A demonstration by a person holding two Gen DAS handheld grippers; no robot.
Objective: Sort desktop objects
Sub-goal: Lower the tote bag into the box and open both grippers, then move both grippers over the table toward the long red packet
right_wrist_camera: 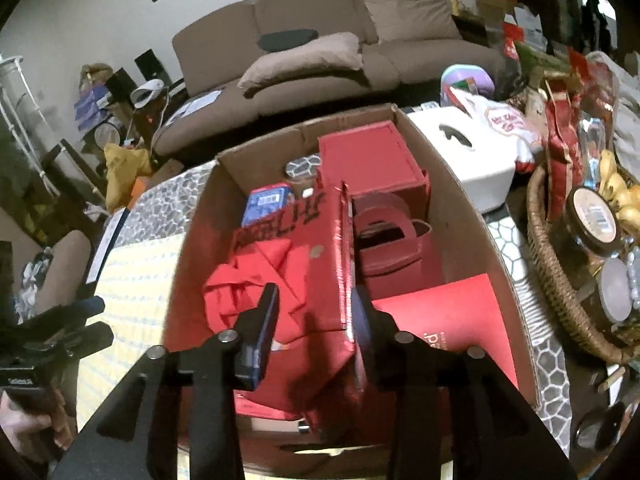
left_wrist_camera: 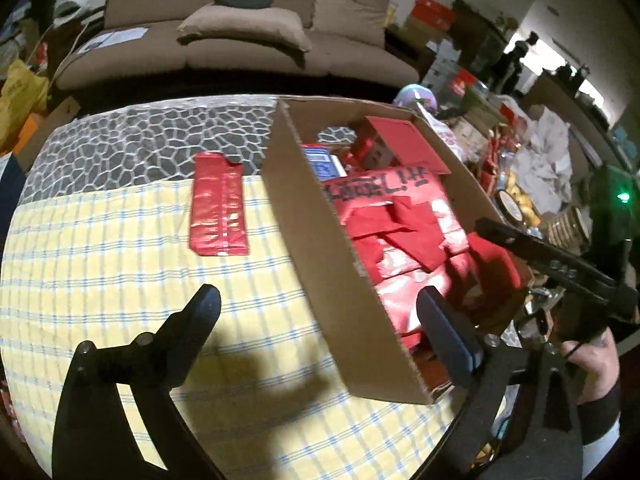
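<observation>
A shiny red flat package (left_wrist_camera: pixel 219 204) lies on the yellow checked cloth (left_wrist_camera: pixel 100 272), left of an open cardboard box (left_wrist_camera: pixel 320 240). My left gripper (left_wrist_camera: pixel 320 308) is wide open, one finger over the cloth and the other over the box, with the box's near wall below the gap. In the right wrist view my right gripper (right_wrist_camera: pixel 314 312) hangs over the box (right_wrist_camera: pixel 192 248). Its jaws stand partly apart astride the near edge of a second red package (right_wrist_camera: pixel 316 272) with black writing. The pads do not press on it. Red cloth (right_wrist_camera: pixel 240 292) lies beside that package.
The box also holds a red case (right_wrist_camera: pixel 372 160), a red paper bag (right_wrist_camera: pixel 392 248), a red folder (right_wrist_camera: pixel 452 320) and a blue pack (right_wrist_camera: pixel 266 200). To its right are a white box (right_wrist_camera: pixel 460 152) and a wicker basket (right_wrist_camera: pixel 560 280) of jars. A brown sofa (left_wrist_camera: pixel 224 20) stands behind.
</observation>
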